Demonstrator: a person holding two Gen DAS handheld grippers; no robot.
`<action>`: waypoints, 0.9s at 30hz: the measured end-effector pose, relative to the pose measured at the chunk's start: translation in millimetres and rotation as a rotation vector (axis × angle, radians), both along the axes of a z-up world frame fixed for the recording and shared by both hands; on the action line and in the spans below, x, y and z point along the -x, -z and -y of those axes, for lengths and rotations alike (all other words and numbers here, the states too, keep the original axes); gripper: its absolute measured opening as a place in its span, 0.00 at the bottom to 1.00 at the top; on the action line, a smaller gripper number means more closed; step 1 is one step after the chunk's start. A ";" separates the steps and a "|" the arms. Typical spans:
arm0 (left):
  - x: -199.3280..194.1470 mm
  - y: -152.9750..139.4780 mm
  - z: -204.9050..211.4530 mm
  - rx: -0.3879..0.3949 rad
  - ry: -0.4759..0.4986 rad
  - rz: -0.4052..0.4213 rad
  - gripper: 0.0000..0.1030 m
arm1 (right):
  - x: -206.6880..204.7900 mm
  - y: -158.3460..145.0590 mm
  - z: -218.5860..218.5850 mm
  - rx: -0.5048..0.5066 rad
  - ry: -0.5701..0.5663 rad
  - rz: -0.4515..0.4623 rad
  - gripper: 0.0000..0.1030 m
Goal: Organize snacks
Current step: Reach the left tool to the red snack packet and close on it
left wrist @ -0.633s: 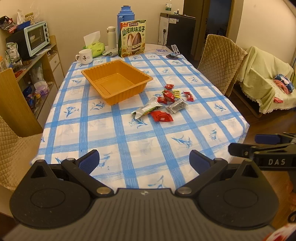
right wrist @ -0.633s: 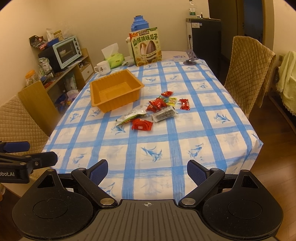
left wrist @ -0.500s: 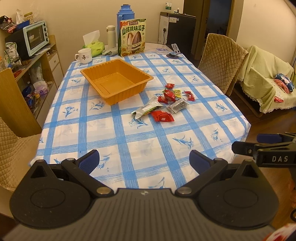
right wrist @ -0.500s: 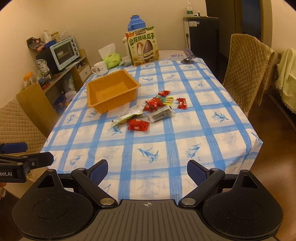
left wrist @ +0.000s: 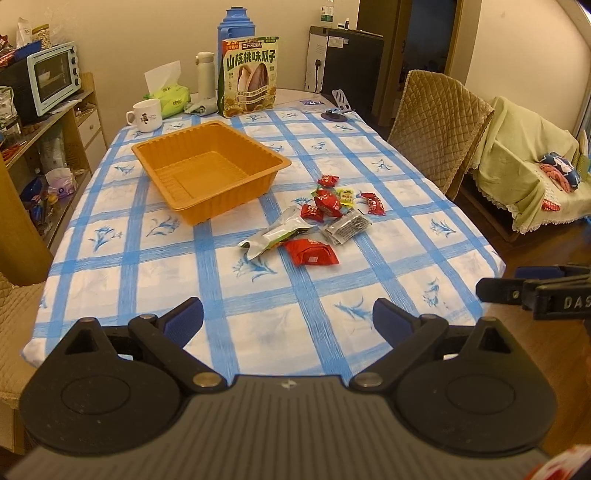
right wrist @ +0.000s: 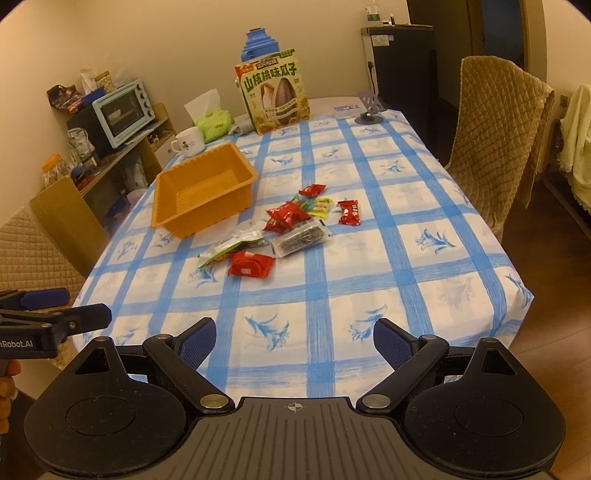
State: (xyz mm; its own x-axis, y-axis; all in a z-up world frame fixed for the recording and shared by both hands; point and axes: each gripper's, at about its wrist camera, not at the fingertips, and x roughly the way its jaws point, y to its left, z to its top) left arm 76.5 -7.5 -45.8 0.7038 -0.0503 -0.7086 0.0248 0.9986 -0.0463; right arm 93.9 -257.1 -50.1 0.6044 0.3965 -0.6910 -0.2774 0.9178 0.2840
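An empty orange tray (left wrist: 236,199) sits on the blue-checked tablecloth, left of a loose heap of snacks. The heap holds a flat red packet (left wrist: 312,252), a silver-green pouch (left wrist: 275,236), a grey packet (left wrist: 345,227) and several small red candies (left wrist: 327,203). My left gripper (left wrist: 288,315) hovers at the table's near edge, well short of the snacks. Its jaws are closing and nothing is between them. My right gripper (right wrist: 294,334) is open and empty, beside the left one. From the right wrist view the tray (right wrist: 207,218) and the red packet (right wrist: 250,264) are also in sight.
At the table's far end stand a large sunflower-seed bag (left wrist: 251,75), a blue thermos (left wrist: 236,26), a tissue pack (left wrist: 168,96), a mug (left wrist: 146,116) and a phone stand (left wrist: 338,110). A quilted chair (left wrist: 439,129) stands to the right. A shelf with a toaster oven (left wrist: 53,75) is on the left.
Both grippers have moved forward toward the table's near edge, so the table fills more of each view. The left fingers stand slightly closer together than before.
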 end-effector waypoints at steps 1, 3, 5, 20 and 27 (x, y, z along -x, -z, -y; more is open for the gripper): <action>-5.8 2.8 1.6 0.000 0.001 0.001 0.92 | -5.3 1.5 2.9 -0.004 0.000 0.000 0.89; -16.2 8.3 5.1 -0.002 0.003 -0.002 0.92 | -16.6 4.8 8.6 -0.013 -0.006 -0.005 0.89; -25.8 14.0 8.9 -0.009 0.007 0.001 0.91 | -27.9 9.0 13.4 -0.015 -0.010 -0.009 0.89; -97.2 69.5 36.3 -0.107 0.036 -0.046 0.78 | -106.7 41.9 30.1 -0.010 -0.082 -0.025 0.87; -122.6 89.4 42.1 -0.150 0.044 -0.031 0.72 | -139.2 59.8 30.2 -0.002 -0.120 -0.055 0.80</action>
State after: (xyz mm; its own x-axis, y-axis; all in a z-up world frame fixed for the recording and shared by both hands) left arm 199.1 -49.6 -135.2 0.6810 0.0271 -0.7318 0.0695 0.9924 0.1015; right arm 233.1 -287.3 -110.0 0.5138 0.4651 -0.7209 -0.3696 0.8783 0.3031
